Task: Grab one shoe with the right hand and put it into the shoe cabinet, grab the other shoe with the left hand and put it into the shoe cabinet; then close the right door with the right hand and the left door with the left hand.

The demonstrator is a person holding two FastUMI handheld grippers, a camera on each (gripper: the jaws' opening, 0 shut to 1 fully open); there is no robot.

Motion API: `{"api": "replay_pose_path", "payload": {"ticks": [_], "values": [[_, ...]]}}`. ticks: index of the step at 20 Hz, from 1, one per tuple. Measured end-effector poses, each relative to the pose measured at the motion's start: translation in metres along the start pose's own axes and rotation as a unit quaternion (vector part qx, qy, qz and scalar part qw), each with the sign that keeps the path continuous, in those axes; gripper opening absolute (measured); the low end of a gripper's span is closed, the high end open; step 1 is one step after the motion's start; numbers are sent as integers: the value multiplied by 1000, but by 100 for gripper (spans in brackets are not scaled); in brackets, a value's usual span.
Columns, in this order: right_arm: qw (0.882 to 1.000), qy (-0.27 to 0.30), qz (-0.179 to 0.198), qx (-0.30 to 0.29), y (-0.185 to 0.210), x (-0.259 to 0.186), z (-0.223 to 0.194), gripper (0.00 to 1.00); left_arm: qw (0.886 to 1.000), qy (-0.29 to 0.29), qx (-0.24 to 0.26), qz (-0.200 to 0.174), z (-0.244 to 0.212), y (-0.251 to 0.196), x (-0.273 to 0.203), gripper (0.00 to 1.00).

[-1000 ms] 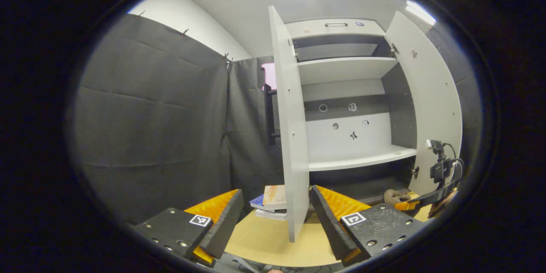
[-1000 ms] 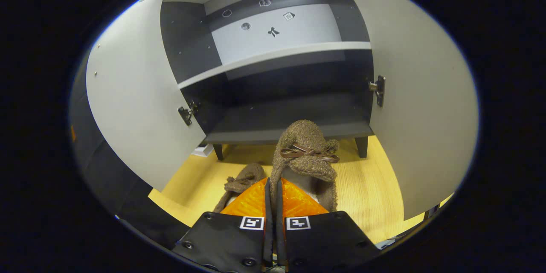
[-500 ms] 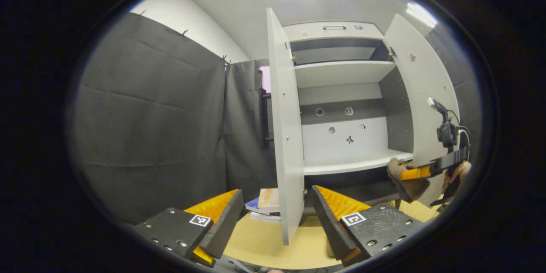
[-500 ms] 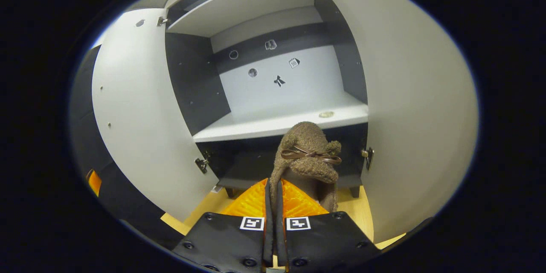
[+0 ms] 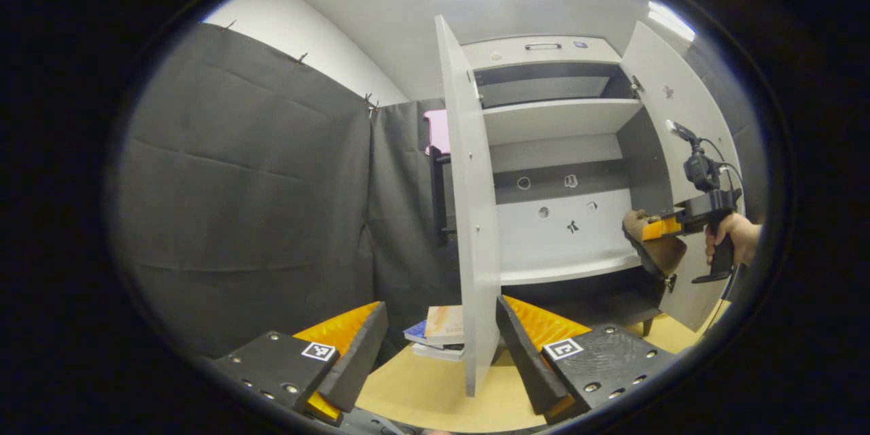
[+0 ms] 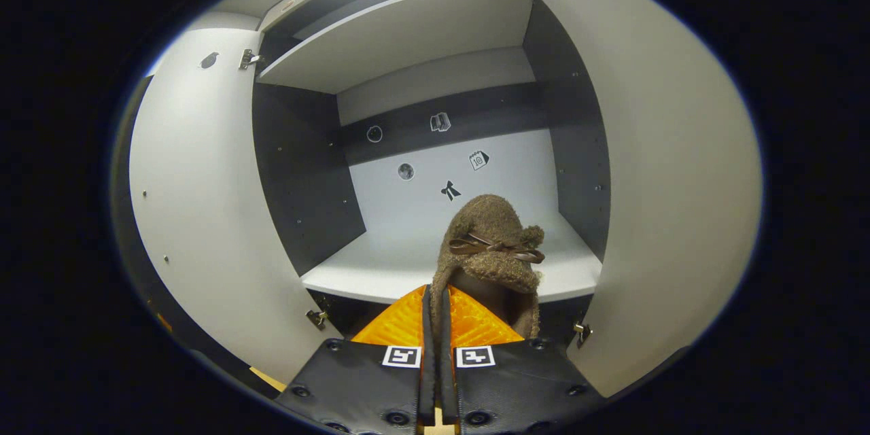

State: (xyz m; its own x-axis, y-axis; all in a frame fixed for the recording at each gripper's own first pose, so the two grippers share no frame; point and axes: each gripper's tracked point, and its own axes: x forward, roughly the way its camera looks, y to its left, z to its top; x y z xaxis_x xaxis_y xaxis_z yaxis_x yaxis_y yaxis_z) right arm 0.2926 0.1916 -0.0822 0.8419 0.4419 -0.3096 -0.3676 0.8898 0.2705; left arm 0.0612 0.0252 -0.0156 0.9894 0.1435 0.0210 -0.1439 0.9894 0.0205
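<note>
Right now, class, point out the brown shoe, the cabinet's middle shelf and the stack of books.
brown shoe (image 6: 491, 234), right gripper view, on its fuzzy toe.
middle shelf (image 6: 394, 268), right gripper view, on its bare top.
stack of books (image 5: 445, 323), left gripper view, on the top cover.

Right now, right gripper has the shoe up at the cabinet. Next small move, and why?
Probably ease the right gripper forward and slightly down. Its fingers are clamped on the brown shoe, which hangs in front of the middle shelf, not yet resting on it. Both doors stand open, so the way in looks clear. The left gripper waits open, low by the left door.
</note>
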Motion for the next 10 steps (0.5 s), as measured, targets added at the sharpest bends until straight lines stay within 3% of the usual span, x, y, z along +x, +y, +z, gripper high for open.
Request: {"api": "replay_pose_path", "payload": {"ticks": [10], "values": [[998,20,-42,-40,-19,90,33,5,999,7,18,37,0,24,-7,100]]}}
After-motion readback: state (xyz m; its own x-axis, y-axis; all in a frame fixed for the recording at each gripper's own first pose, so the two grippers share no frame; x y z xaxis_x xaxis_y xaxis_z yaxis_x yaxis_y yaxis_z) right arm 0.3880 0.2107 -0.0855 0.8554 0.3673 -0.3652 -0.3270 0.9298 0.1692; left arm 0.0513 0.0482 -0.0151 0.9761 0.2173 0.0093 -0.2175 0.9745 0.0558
